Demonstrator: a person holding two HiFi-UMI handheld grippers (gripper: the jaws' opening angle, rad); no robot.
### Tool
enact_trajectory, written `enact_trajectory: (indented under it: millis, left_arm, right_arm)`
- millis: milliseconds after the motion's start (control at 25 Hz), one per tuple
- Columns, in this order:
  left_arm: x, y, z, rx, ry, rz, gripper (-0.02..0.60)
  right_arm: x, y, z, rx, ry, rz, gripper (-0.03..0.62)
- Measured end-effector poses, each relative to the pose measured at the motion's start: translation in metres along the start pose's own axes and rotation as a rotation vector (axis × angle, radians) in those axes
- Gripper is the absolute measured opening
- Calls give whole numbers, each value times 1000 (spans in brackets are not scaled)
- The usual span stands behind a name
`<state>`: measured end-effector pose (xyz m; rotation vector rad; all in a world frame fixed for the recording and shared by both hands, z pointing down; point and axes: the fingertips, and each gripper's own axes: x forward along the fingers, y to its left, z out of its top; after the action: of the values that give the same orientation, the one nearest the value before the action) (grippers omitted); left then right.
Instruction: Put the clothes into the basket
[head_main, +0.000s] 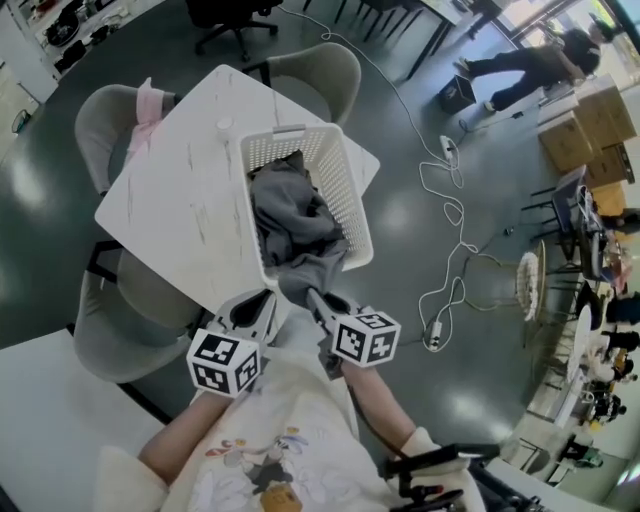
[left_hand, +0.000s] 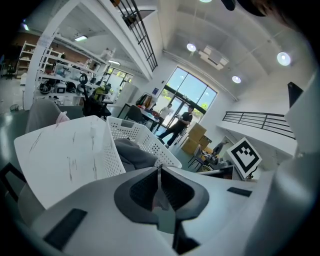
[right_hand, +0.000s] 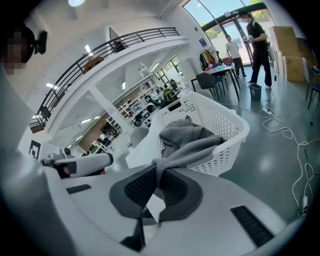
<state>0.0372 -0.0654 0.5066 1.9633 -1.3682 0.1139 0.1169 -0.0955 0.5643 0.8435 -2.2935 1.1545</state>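
Head view: white basket (head_main: 352, 215) on white counter (head_main: 180, 190). Grey clothes (head_main: 290, 215) heaped inside, one end trailing over near rim. Left gripper (head_main: 262, 300) and right gripper (head_main: 312, 296) side by side at that rim.

Left gripper view: fingers (left_hand: 145, 187) pressed together, nothing between. Basket ahead.

Right gripper view: fingers (right_hand: 142, 187) pinching trailing grey fold. Cloth runs from basket over rim to fingers.

Matt grey cloth (head_main: 290, 215), perforated white plastic basket (head_main: 350, 200)
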Motion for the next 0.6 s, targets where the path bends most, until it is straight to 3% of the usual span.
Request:
enact_trajectory:
  millis: [360, 600]
  left_arm:
    - [15, 3, 19, -20, -36, 20, 28]
    - [29, 16, 29, -66, -57, 77, 28]
  right_arm:
    - [-10, 8, 68, -112, -45, 39, 17]
    - [4, 5, 126, -62, -65, 141, 18]
